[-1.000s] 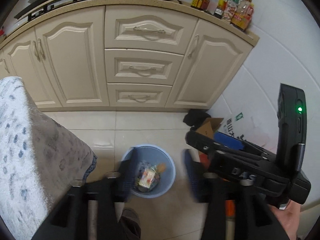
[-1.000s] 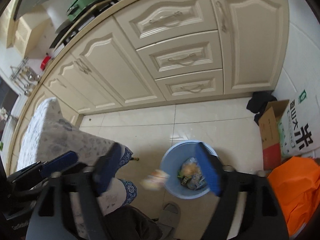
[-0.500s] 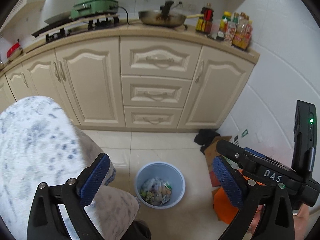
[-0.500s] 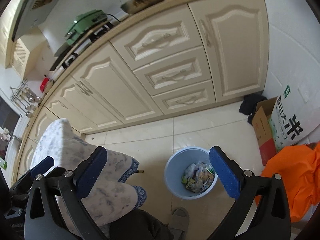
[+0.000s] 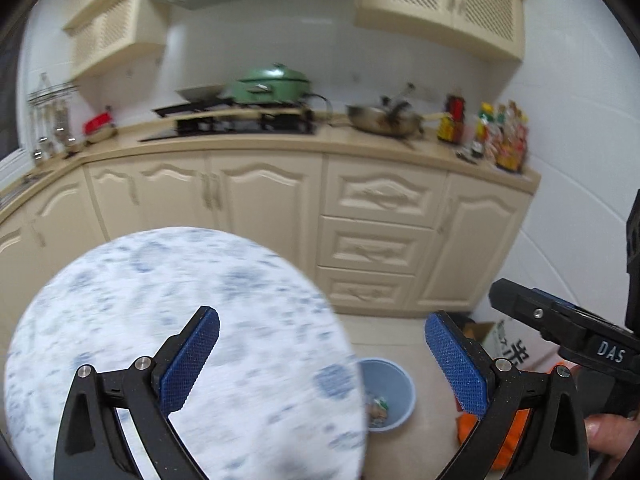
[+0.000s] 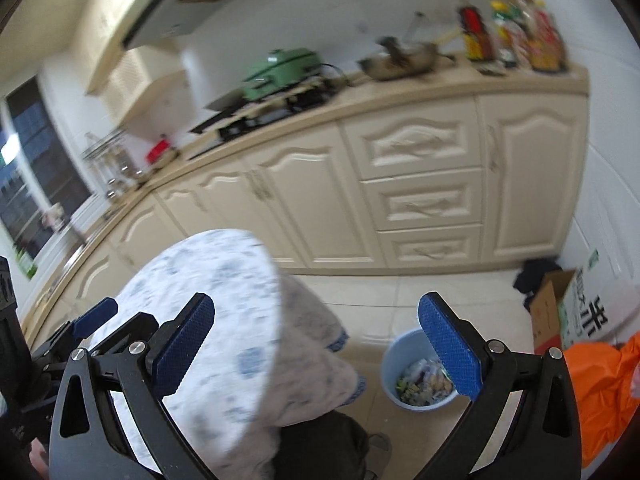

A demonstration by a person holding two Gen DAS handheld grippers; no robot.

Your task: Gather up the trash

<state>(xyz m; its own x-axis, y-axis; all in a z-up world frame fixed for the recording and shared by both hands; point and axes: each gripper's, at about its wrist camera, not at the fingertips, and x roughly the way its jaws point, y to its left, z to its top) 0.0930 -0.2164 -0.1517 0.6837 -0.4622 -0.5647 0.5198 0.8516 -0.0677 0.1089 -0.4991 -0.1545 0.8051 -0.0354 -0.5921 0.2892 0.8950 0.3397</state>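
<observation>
A light blue trash bin (image 5: 390, 394) stands on the tiled floor, holding several pieces of trash (image 6: 422, 382); it also shows in the right wrist view (image 6: 394, 372). My left gripper (image 5: 322, 358) is open and empty, raised above a round table with a blue-flecked white cloth (image 5: 160, 320). My right gripper (image 6: 316, 344) is open and empty, above the table's edge (image 6: 224, 300) and the bin. The right gripper's body (image 5: 568, 332) shows at the right of the left wrist view.
Cream kitchen cabinets (image 5: 376, 224) run behind, with a stove, a green pot (image 5: 272, 84), a pan (image 5: 384, 118) and bottles (image 5: 500, 136) on the counter. A cardboard box (image 6: 550, 312) and orange bag (image 6: 600, 388) lie by the right wall. A slippered foot (image 6: 376, 450) is near the bin.
Both grippers have risen and tilted up, away from the bin; the counter top and upper cabinets have come into view. A piece of trash that was falling a second ago is in the bin.
</observation>
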